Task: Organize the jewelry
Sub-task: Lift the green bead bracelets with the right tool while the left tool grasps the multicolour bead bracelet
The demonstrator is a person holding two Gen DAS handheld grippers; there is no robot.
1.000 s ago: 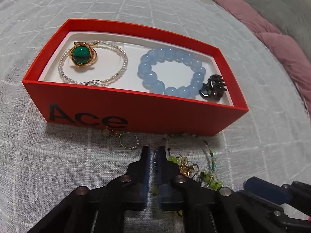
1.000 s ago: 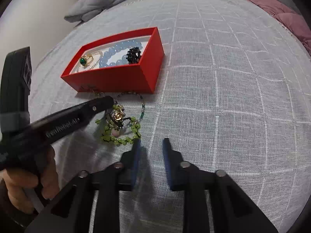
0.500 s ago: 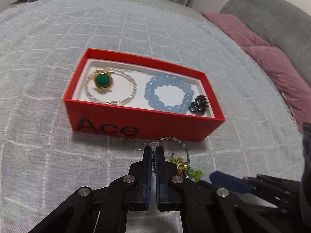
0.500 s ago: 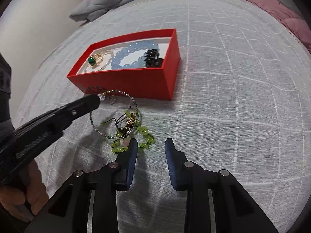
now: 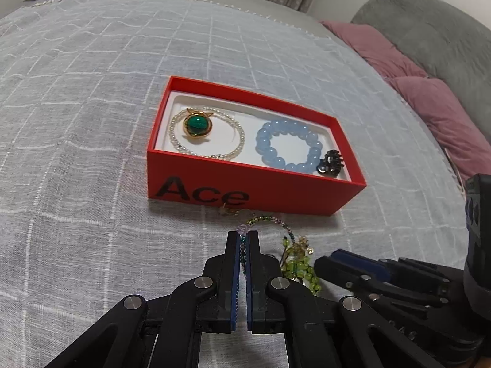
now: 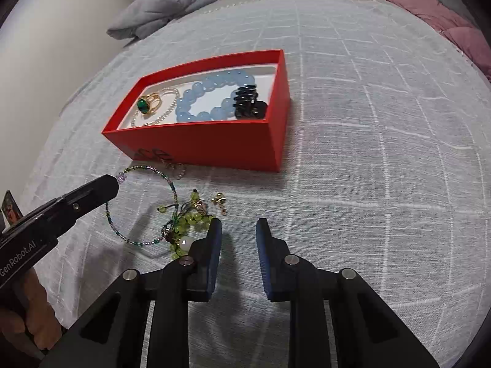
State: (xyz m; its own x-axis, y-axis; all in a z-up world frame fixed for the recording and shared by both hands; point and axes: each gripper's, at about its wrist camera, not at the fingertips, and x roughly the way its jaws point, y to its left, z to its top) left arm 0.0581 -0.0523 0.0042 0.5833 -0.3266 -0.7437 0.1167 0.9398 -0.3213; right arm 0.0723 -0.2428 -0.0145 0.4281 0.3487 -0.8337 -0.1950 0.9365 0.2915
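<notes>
My left gripper [image 5: 243,235] is shut on a thin multicolour beaded bracelet [image 6: 172,188] and holds it up off the cloth, in front of the red box [image 5: 254,193]. The bracelet's loop hangs tangled with a green bead strand [image 6: 187,222]. A small gold piece [image 6: 219,201] lies beside them. The box holds a green-stone gold ring [image 5: 197,124], a pearl bracelet [image 5: 237,136], a blue bead bracelet [image 5: 288,145] and a black hair claw [image 5: 330,162]. My right gripper [image 6: 236,230] is open and empty, just right of the green beads.
A grey checked cloth [image 6: 383,153] covers the bed. Pink and grey pillows [image 5: 429,92] lie at the right. A folded grey garment [image 6: 162,6] lies at the far edge. A small chain piece [image 6: 178,168] lies against the box front.
My left gripper has lifted and drawn back with the beaded bracelet, pulling its loop up off the cloth. The right gripper moved closer to the green beads, still open.
</notes>
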